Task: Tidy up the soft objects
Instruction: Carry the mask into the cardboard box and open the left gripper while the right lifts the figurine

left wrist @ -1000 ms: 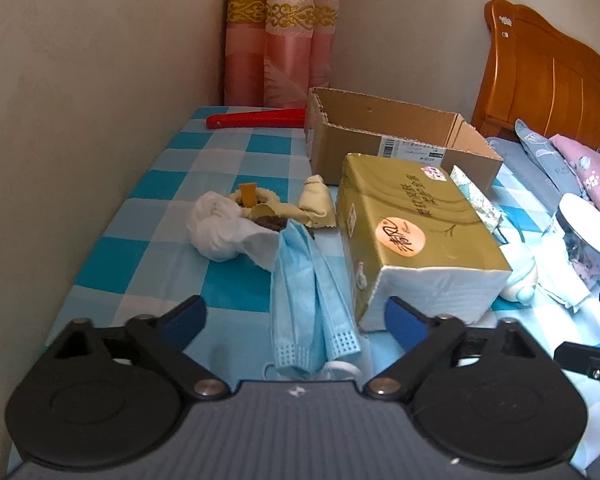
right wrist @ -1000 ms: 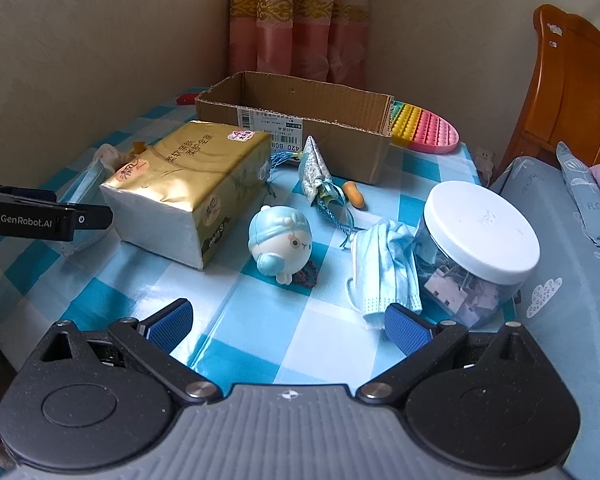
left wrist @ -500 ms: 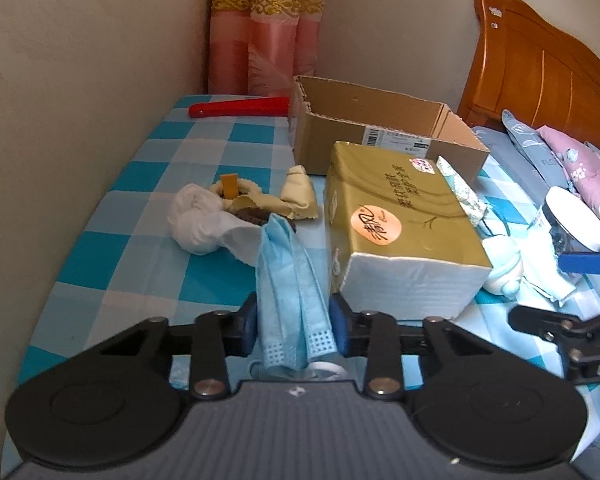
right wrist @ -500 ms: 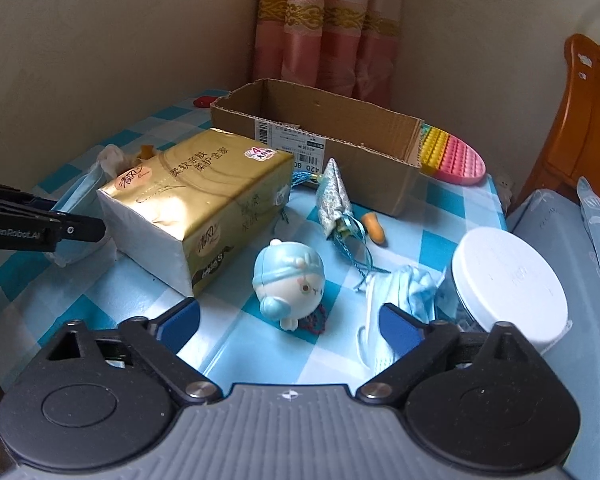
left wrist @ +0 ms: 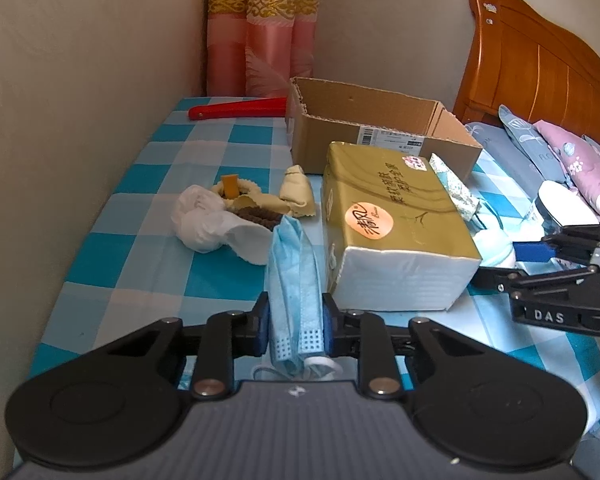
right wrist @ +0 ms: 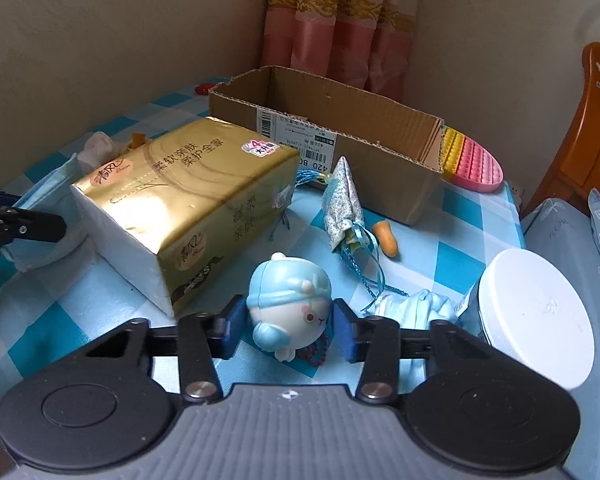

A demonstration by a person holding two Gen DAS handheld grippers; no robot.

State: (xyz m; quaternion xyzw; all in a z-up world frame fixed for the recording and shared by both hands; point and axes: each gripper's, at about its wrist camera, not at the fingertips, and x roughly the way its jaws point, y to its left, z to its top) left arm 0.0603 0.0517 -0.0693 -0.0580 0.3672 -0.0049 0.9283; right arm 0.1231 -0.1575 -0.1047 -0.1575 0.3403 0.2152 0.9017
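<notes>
**Left claw clamped on a face mask, right claw closing around a toy**

The left gripper point(left wrist: 295, 326) at the bottom centre of its view has its pads pressed on the near end of a blue face mask point(left wrist: 294, 276); the mask's ear loops run under the gripper body and are hidden. The right gripper point(right wrist: 290, 330) has just been closing its jaws, with a small blue toy point(right wrist: 290, 308) between them; a narrow gap shows beside each pad, so whether they touch it is hard to tell. A red bead string under the toy is only partly seen.

Just right of the toy a second crumpled mask point(right wrist: 416, 306) lies against a clear jar with a white lid point(right wrist: 536, 320), cut off at the lower right; its contents cannot be made out here. Left of the toy sits a gold tissue pack point(right wrist: 188, 204). Behind it an open cardboard box point(right wrist: 340, 136) stands in the upper middle; its inside is not visible. A pile of cloths point(left wrist: 236, 216) lies at the left centre of the left view.

Everything rests on a blue checked tablecloth point(left wrist: 160, 168), against a beige wall, with pink curtains point(right wrist: 340, 28) at the top and a wooden headboard point(left wrist: 540, 64) at the upper right.
</notes>
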